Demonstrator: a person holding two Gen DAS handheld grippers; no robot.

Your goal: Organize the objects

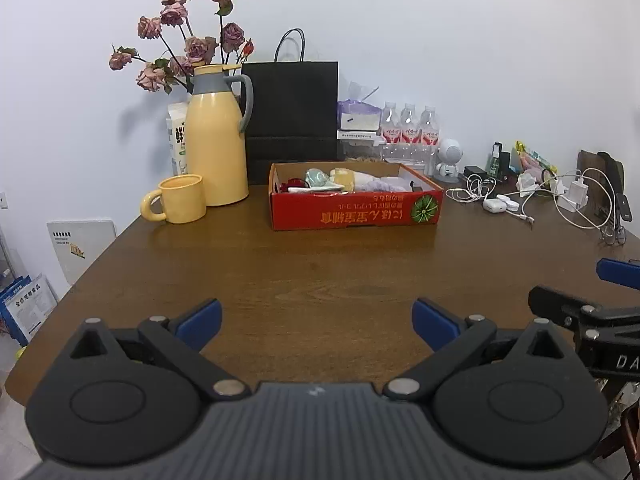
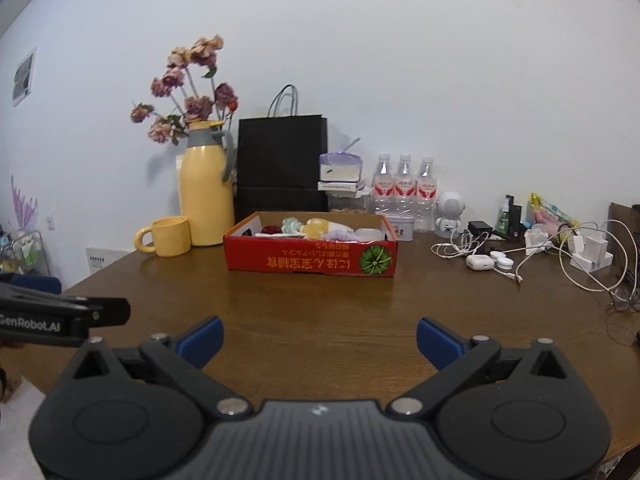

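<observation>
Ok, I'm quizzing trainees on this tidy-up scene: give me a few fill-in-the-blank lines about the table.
1. The small items lie inside the ____ cardboard box.
2. The yellow mug stands beside the yellow ____.
3. Behind the box stands a ____ paper bag.
4. Both the left tool and the right tool hold ____.

Missing words: red; jug; black; nothing

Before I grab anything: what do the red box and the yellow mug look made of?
Red box: printed cardboard, likely; thin folded walls with a matte face. Yellow mug: probably glazed ceramic; thick wall and handle, with a soft sheen.
</observation>
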